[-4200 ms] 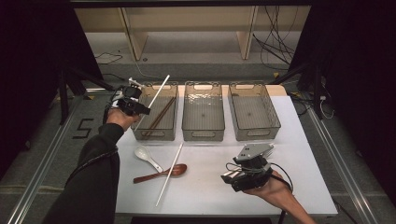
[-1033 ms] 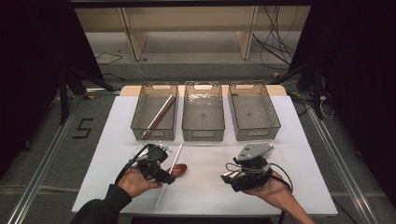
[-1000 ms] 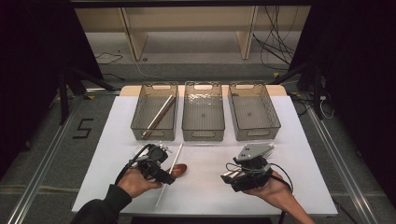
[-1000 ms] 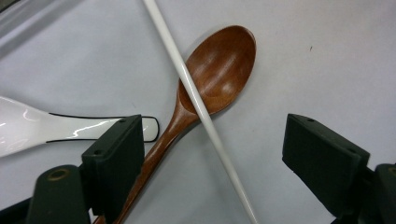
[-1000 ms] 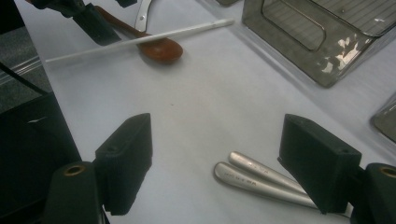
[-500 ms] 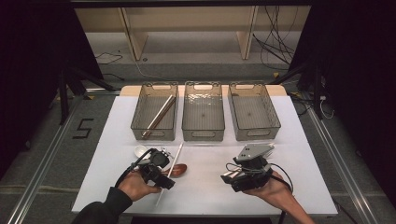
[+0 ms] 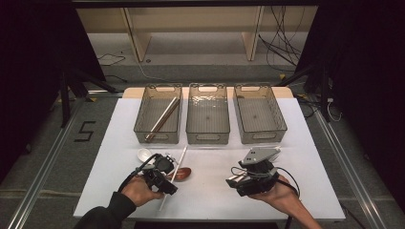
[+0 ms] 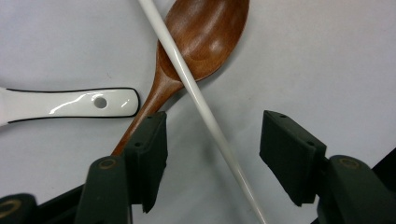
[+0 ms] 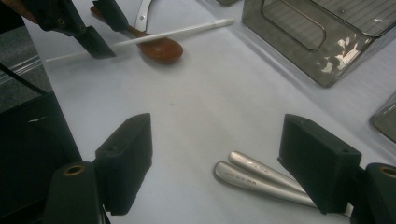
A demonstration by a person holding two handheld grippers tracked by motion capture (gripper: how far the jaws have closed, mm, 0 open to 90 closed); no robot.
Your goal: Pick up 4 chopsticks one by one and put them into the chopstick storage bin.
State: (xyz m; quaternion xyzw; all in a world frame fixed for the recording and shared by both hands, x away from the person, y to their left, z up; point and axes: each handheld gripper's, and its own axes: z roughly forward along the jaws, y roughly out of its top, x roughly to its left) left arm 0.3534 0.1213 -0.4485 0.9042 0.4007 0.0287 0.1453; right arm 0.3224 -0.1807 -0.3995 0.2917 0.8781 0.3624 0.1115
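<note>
A white desk (image 7: 315, 191) in a dim room with a grey floor and dark surroundings.

The desk stands on a grey carpeted floor (image 7: 57, 157), where a black numeral five (image 7: 86, 131) is marked to the left. Metal rails (image 7: 43, 171) run along the floor on either side of the desk. Beyond its far edge stands a pale wooden shelf unit (image 7: 191, 28) with upright panels, and black cables (image 7: 282, 47) trail across the floor near it. Black stand legs (image 7: 71, 86) rise at the left. Both sides fall into darkness; light falls on the middle.
</note>
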